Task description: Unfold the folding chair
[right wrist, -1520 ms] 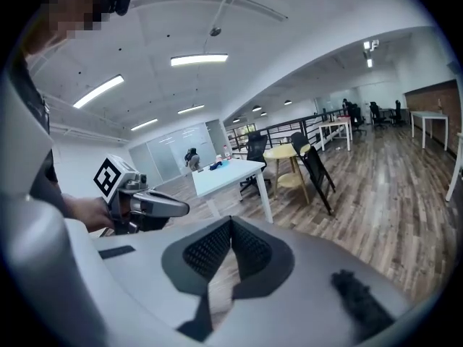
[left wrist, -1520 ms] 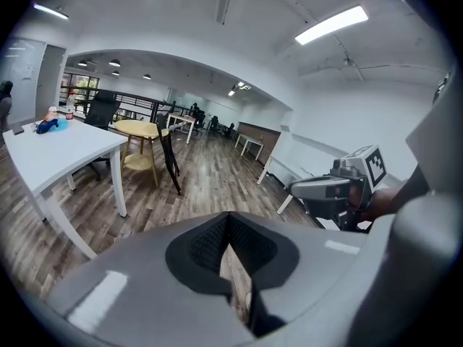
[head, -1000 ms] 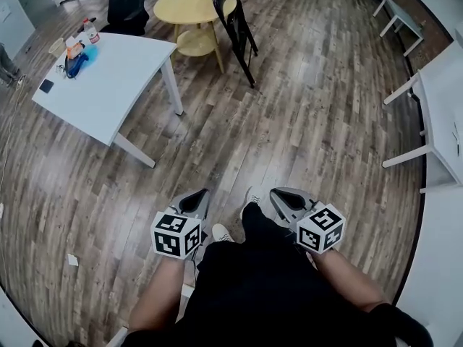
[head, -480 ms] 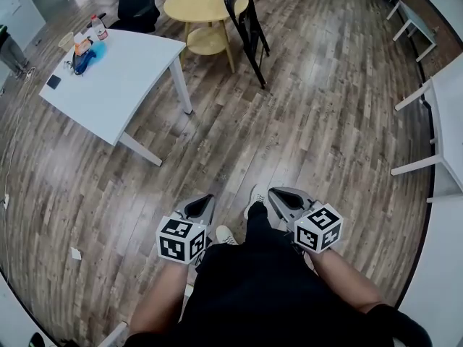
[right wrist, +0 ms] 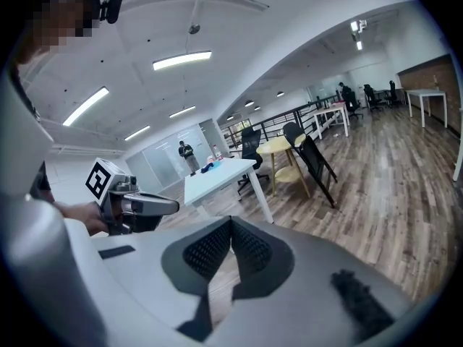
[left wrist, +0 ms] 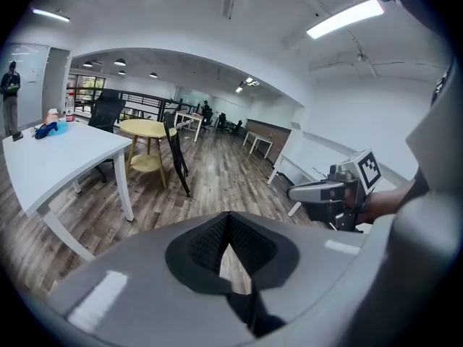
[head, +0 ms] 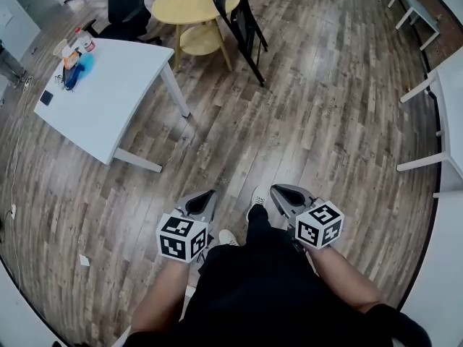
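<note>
Head view: the left tongs (head: 205, 197) and right tongs (head: 278, 191) are both pinched together and empty. The folding chair (head: 239, 20) stands well ahead of them, folded, seemingly leaning on the round yellow table (head: 184, 2).

Left gripper view: the jaws meet on nothing. The chair (left wrist: 176, 154) is far ahead, slightly left, beyond the white table (left wrist: 58, 154).

Right gripper view: the jaws are likewise together, with the chair (right wrist: 312, 157) far ahead to the right. A one-sided tug would likely slide the chair off its prop and topple it.

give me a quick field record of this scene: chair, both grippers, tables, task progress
folding chair: black, folded, leaning by the round yellow table
left hand-held gripper: shut, empty, well short of the chair
right hand-held gripper: shut, empty, well short of the chair
white table: left of the chair, small items at its far corner
floor: wood planks
task progress: chair not yet touched
</note>
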Available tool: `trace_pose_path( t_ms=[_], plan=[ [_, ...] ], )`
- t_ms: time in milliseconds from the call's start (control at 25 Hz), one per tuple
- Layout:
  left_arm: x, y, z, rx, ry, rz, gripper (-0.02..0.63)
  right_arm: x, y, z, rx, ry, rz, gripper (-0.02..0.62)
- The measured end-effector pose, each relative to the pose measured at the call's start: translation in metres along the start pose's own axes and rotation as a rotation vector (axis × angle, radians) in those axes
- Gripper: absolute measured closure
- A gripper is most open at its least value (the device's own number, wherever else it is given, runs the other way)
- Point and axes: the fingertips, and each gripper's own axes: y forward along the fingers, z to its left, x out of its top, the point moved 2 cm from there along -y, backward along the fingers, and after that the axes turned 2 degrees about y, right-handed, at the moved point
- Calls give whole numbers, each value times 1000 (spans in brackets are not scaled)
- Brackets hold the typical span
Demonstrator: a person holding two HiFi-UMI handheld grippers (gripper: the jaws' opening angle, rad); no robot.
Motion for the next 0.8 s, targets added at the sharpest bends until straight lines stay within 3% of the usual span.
trace_pose_path(
  t_ms=[480, 800],
  plan=[
    [76, 92, 12, -36, 34, 38, 598, 59, 22, -105, -65, 76, -39, 589],
    [130, 142, 10, -30, 86, 57, 598, 94, 35, -153, -53, 99, -53, 589]
  ],
)
